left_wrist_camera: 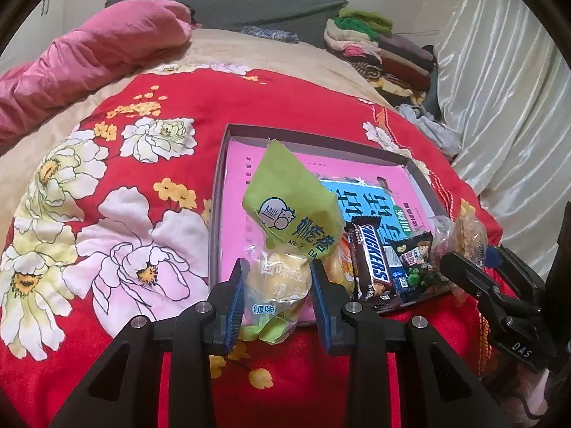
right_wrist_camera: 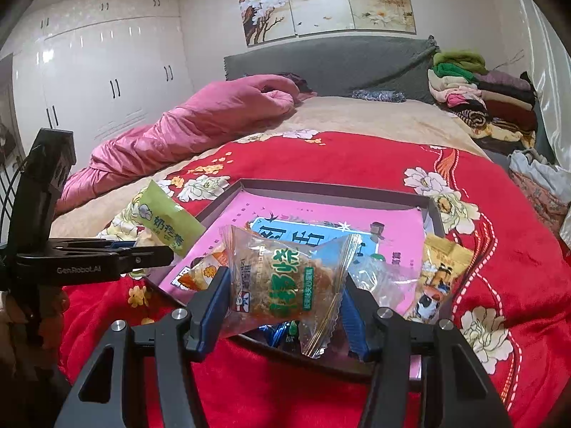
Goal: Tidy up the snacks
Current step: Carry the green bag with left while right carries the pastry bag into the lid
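the left gripper (left_wrist_camera: 276,296) has its fingers clamped on a green milk pack (left_wrist_camera: 285,235), pinching the clear lower half so the green top stands free above the tray (left_wrist_camera: 219,192). the right gripper (right_wrist_camera: 285,306) is clamped on a clear floss pack (right_wrist_camera: 285,278), held by its sides over the tray's near edge. both packs hang just above the tray, which sits on the red bed cover (left_wrist_camera: 107,214); holding them there looks like a step toward setting them down inside. in the tray's near corner lie a snickers (left_wrist_camera: 369,264) and a dark pack (left_wrist_camera: 415,260), side by side and touching, with an orange pack (right_wrist_camera: 205,273) near the left side. a yellow pack (right_wrist_camera: 437,274) leans at the tray's right wall. the far half of the tray shows only its pink liner, so there is room to line packs up.
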Demonstrator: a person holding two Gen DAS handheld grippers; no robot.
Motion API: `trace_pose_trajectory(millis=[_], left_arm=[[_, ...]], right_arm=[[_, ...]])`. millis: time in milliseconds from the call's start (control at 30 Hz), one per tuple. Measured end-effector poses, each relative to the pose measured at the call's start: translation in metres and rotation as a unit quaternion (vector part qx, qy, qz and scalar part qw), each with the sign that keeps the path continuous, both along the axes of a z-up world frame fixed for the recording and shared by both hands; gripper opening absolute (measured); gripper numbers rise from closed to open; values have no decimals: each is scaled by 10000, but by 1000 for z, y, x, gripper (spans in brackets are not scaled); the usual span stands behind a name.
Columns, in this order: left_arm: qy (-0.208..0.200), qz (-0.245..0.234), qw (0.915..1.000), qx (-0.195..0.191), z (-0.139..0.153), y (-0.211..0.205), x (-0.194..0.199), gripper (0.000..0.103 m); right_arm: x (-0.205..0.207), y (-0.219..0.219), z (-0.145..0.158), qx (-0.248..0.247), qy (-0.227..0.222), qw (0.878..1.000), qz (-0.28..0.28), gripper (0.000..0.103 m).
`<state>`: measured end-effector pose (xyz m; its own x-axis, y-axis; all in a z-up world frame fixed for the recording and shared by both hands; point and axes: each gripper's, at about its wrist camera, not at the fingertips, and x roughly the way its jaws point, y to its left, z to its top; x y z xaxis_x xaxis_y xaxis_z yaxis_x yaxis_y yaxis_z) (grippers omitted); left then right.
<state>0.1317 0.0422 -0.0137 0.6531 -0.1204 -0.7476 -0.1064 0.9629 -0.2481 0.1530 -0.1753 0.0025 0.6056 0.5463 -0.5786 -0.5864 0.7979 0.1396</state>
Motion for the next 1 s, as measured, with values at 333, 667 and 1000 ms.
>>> trace_pose_trajectory(millis=[333, 667, 1000], left_arm=[[101, 24, 9999, -6, -10, 0, 9, 35], [195, 21, 9998, -45, -21, 0, 14, 35], [188, 48, 9997, -143, -24, 3, 15, 35]], right_arm=[[5, 6, -2, -45, -27, 10000, 71, 57], [10, 11, -3, -83, -63, 9999, 91, 57], [19, 19, -15, -247, 38, 9996, 108, 57]])
